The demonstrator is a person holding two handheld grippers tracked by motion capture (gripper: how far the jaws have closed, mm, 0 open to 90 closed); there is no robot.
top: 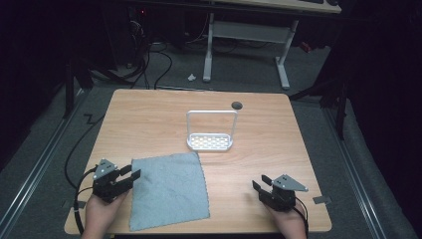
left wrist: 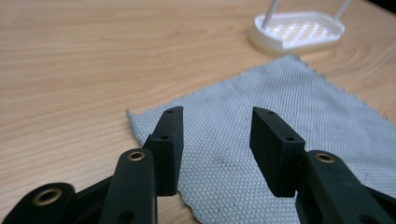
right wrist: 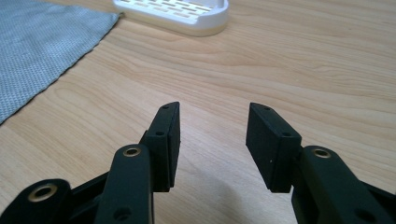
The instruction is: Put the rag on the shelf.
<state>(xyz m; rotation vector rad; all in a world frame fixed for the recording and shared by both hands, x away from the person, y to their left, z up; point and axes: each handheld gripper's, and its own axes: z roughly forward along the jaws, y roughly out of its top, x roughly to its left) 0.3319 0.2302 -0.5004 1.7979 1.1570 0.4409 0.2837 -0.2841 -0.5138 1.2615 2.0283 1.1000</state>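
Table: we note a pale wood-grain top [top: 149,119] with rounded corners, filling the middle of the high view; a small dark round hole [top: 237,105] sits near its far edge.
Cloth: we see a grey cloth [top: 168,189], roughly square, flat, with a fine diamond weave and slightly ragged edges. It lies in the lower left-centre of the high view, reaching the table's near edge.
Rack: a white plastic tray [top: 209,143], oval, with a perforated floor and a thin upright hoop handle [top: 211,112]; it stands at frame centre, just beyond the cloth's far right corner.
Left gripper: we find the left gripper [top: 130,176] at the lower left of the high view, black, with flat blocky pads. In the left gripper view its jaws stand wide apart over the cloth's near corner, nothing between them; whether the tips touch the cloth we cannot tell.
Right gripper: the right gripper [top: 260,182] sits at the lower right, well apart from the cloth. Its jaws are spread wide over bare wood, holding nothing.
Hands: a hand [top: 99,211] grips each tool from the bottom edge.
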